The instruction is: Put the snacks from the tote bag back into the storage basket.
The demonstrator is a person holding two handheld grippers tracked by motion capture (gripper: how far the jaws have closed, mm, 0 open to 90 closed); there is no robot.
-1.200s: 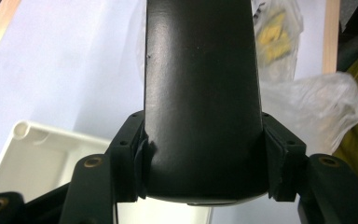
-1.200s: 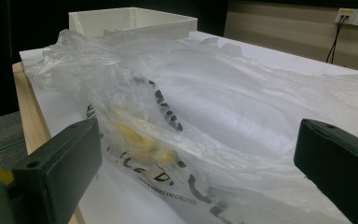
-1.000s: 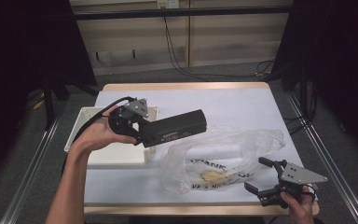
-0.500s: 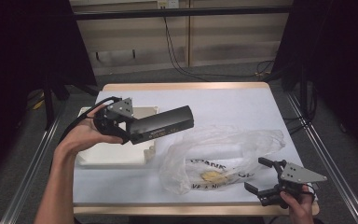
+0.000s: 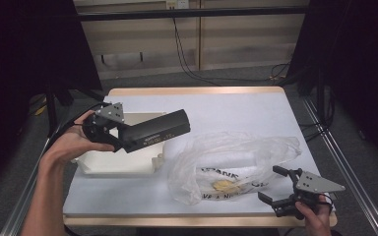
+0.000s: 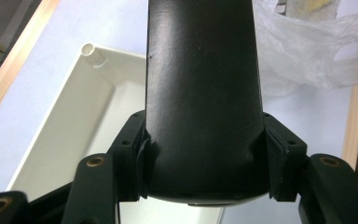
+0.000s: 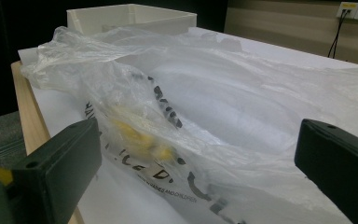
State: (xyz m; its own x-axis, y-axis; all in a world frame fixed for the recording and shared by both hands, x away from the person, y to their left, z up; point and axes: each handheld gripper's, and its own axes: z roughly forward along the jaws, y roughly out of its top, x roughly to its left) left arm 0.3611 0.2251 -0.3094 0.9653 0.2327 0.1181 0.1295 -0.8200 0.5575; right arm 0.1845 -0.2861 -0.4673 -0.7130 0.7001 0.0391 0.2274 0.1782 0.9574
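Observation:
A long black box-shaped object (image 5: 157,130) (image 6: 203,93) is held level above the table, one end clamped between the pads (image 6: 142,158) of my left gripper (image 5: 127,139) (image 6: 205,172). It hangs over a shallow white tray (image 5: 113,164) (image 6: 74,121) at the table's left. A crumpled clear plastic bag (image 5: 231,157) (image 7: 205,102) with black lettering lies front centre, something yellow (image 5: 222,186) (image 7: 140,135) inside it. My right gripper (image 5: 270,183) (image 7: 196,154) stands open at the front right edge, its jaws pointing at the bag and apart from it.
The white-topped table (image 5: 236,110) has a wooden rim. The tray (image 7: 130,16) stands beyond the bag in the right gripper view. Dark stands and cables (image 5: 187,59) lie on the floor past the far edge. Metal rails run along both sides.
My left hand has carried the black object leftward, from over the bag's edge to above the tray. The right gripper has stayed put.

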